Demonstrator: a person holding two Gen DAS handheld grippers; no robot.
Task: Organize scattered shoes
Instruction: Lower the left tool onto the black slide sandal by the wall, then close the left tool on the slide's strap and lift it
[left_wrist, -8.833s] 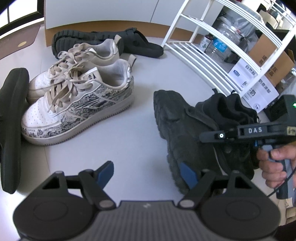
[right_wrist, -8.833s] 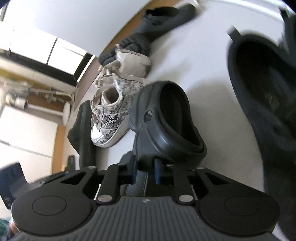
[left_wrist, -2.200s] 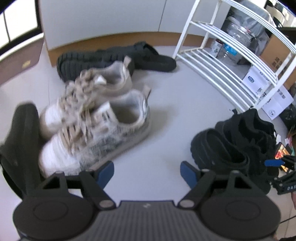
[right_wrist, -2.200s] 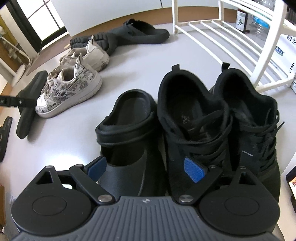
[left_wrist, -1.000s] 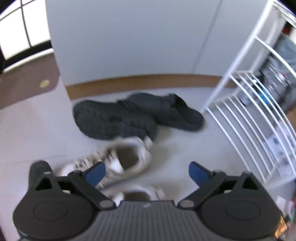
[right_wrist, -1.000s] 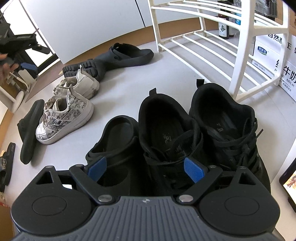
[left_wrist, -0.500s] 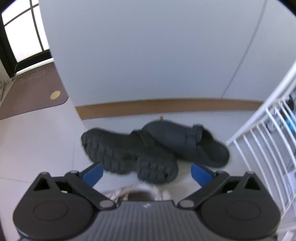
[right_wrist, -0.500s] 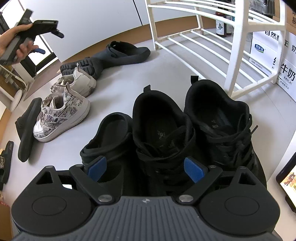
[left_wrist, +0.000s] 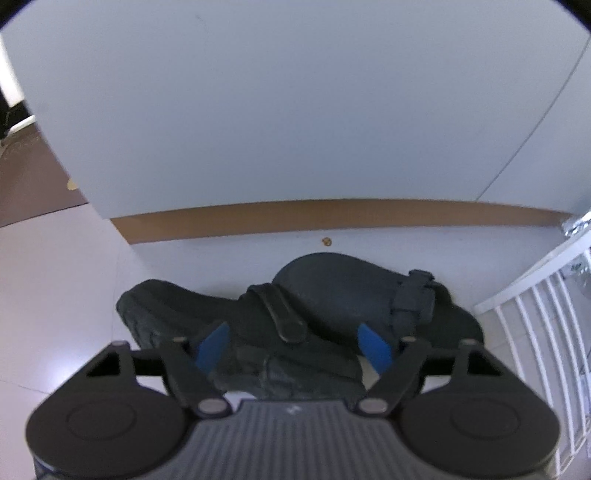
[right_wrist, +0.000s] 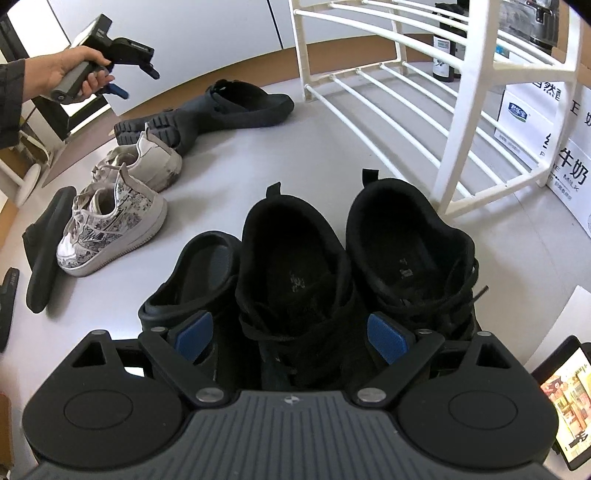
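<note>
Plainly, our worry lies with the left gripper: its jaws are closing with the overturned black clog between them, though the pads do not yet press on it. That clog leans on its upright mate, which lies just beyond the jaws and to their right, so we judge the pinch could catch the strap alone, or drag both clogs at once. The lumpy sole may also slip from the pads.

Our right gripper hangs with jaws spread and empty over the tidy row: a third black clog at the left pad, one black sneaker between the jaws, another past the right pad.

We count three clogs, two black sneakers, two white sneakers, one black sole on edge far left of the jaws, and one white rack.
</note>
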